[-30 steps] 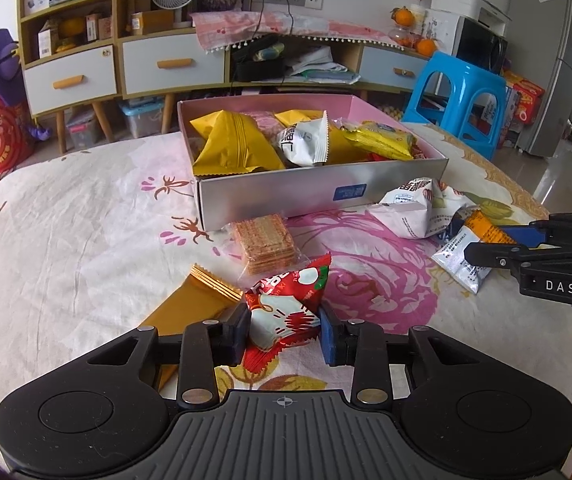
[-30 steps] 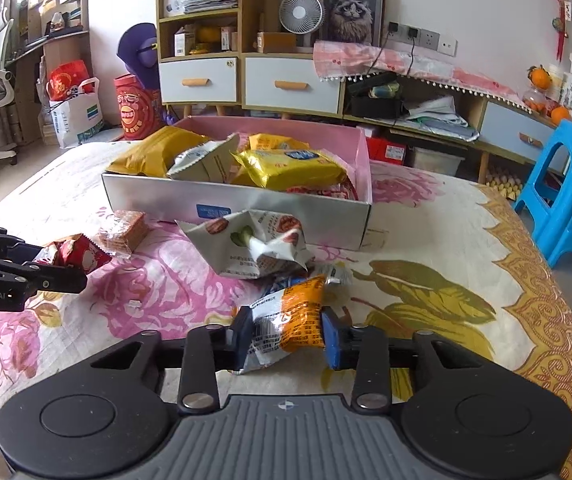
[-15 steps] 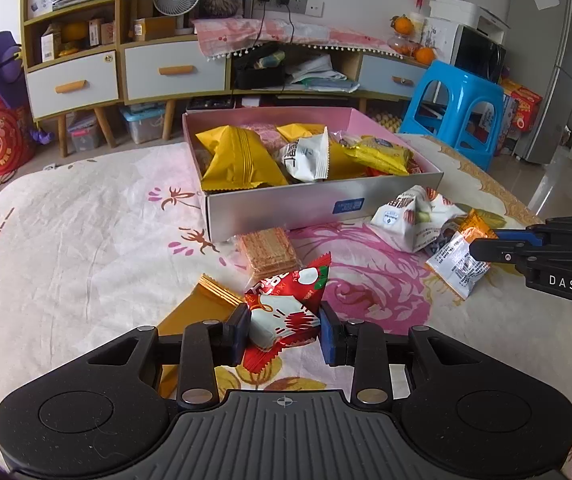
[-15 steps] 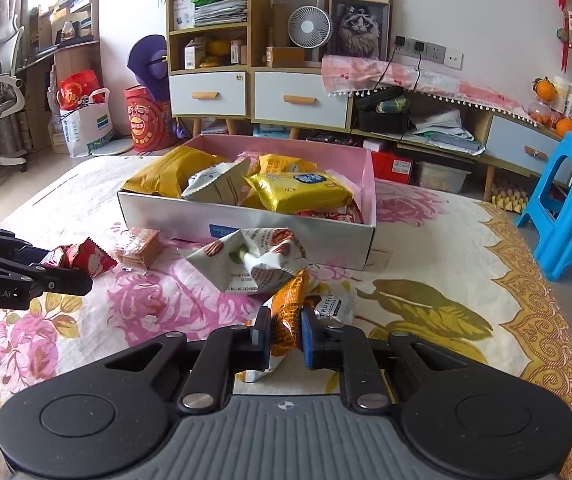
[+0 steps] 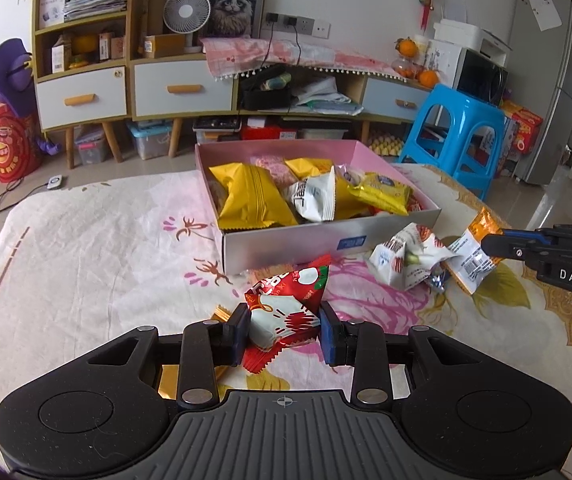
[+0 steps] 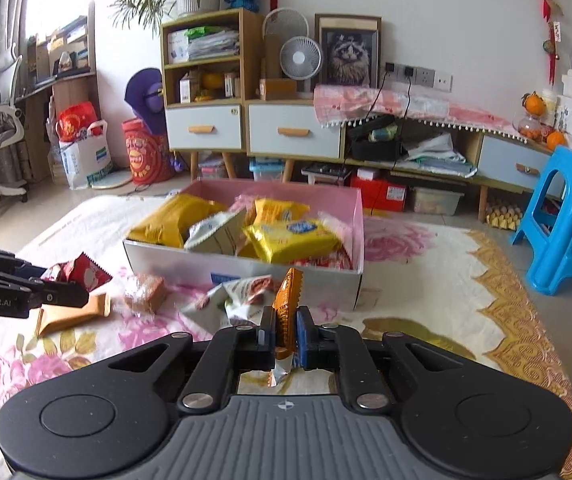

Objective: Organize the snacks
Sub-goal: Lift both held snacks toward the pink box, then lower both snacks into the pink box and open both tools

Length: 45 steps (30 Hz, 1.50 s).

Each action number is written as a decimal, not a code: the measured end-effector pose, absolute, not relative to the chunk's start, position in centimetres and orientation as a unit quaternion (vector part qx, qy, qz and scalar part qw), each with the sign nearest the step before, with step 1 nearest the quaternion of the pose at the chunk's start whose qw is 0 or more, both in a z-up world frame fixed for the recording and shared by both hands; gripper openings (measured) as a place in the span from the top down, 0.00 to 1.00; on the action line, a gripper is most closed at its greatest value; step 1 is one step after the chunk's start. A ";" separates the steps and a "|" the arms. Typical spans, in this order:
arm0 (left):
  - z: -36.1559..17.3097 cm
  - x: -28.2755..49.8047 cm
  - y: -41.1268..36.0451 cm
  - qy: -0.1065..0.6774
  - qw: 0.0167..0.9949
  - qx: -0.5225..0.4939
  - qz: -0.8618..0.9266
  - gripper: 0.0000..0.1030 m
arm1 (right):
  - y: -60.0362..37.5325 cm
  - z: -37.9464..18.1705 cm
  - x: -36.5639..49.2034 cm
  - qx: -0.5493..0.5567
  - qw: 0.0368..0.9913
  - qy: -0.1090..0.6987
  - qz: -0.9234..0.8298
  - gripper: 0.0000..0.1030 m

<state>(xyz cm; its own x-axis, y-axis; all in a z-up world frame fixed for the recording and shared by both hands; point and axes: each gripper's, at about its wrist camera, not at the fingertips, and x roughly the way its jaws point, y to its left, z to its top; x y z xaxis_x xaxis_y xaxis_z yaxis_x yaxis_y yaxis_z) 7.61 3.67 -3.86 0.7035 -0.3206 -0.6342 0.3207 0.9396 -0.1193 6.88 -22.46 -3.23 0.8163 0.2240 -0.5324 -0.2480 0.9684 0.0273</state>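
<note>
Jaws of left gripper (image 5: 284, 330) clamp red packet (image 5: 286, 312), right gripper (image 6: 286, 334) pinching orange packet (image 6: 287, 308), both tilted downward

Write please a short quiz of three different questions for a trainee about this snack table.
1. True or false: the left tongs are shut on a red snack packet.
2. What do the right tongs grip?
A. a cracker pack
B. an orange snack packet
C. nothing
3. Where does the crumpled white packet lie: inside the pink box or on the tablecloth?

Key: 1 true; 2 B; 3 on the tablecloth.
</note>
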 end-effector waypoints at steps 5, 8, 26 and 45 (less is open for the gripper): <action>-2.6 7.4 3.9 0.334 0.927 0.001 -0.171 0.69 | -22.8 -2.5 7.0 -0.016 0.957 0.264 0.121 1.00; -1.7 7.5 3.9 0.320 0.933 0.008 -0.165 0.69 | -22.7 -1.9 7.4 -0.014 0.959 0.256 0.121 1.00; -0.1 17.5 1.9 0.318 0.937 0.001 -0.144 0.69 | -23.5 -0.4 15.5 0.085 0.962 0.238 0.102 1.00; -4.3 30.5 -0.3 0.400 0.912 -0.023 -0.084 0.69 | -25.7 -2.8 24.7 0.215 0.918 0.324 0.082 1.00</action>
